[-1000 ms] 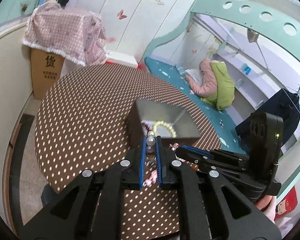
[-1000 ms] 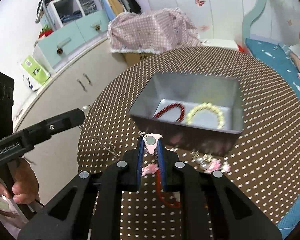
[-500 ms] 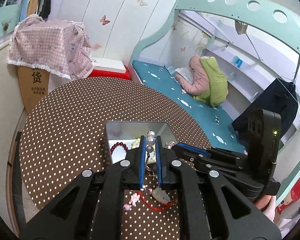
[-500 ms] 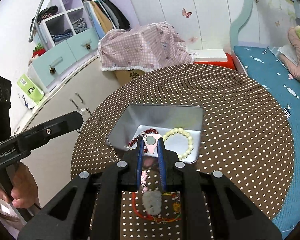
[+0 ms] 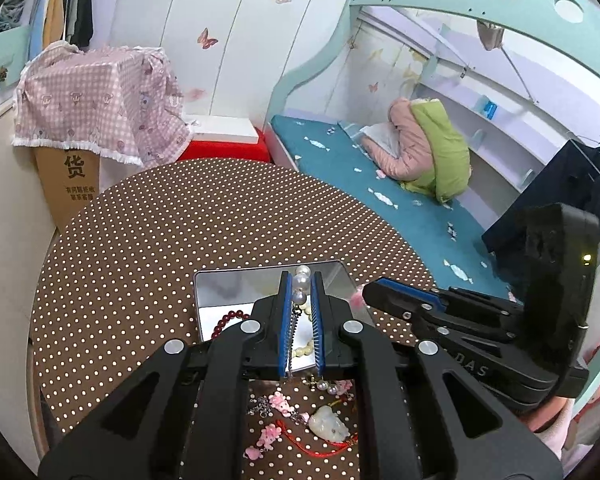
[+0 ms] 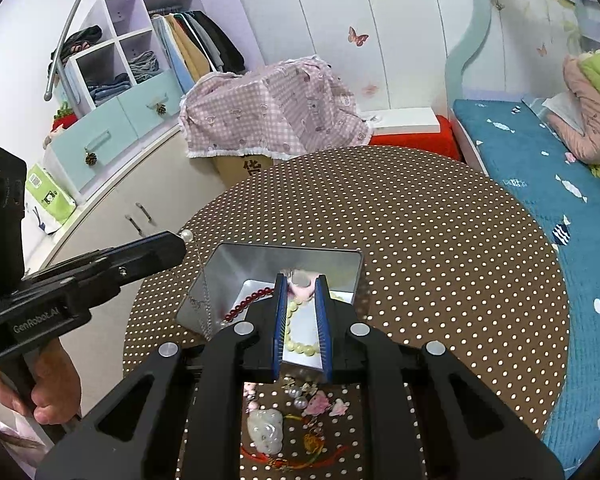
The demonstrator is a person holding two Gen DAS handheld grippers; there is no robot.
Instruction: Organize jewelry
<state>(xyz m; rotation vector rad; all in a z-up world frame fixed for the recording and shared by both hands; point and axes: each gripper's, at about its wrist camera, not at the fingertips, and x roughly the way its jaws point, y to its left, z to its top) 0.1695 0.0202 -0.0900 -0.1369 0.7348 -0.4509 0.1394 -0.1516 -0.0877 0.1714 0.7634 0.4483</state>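
A silver tin box (image 6: 340, 264) stands on the dotted round table and holds a red bead bracelet (image 6: 246, 305) and a yellow bead bracelet (image 6: 298, 344). My left gripper (image 5: 300, 282) is shut on a pearl necklace (image 5: 301, 280); its thin chain (image 6: 204, 300) hangs down into the box's left side. My right gripper (image 6: 302, 280) is a little open with a pink charm (image 6: 303, 289) between its tips, above the box. Below the box lie a white jade pendant on red cord (image 6: 265, 432), pink charms (image 5: 278, 402) and loose pearls (image 6: 296, 396).
The brown dotted round table (image 6: 440, 248) runs far back and right of the box. Behind it are a carton under a pink checked cloth (image 6: 272, 112), a cabinet (image 6: 112, 200) at the left and a blue bed (image 6: 540, 152) at the right.
Both grippers have risen and drawn back, so the box now sits lower and smaller. My right fingers have parted slightly around the pink charm. The chain now hangs over the box.
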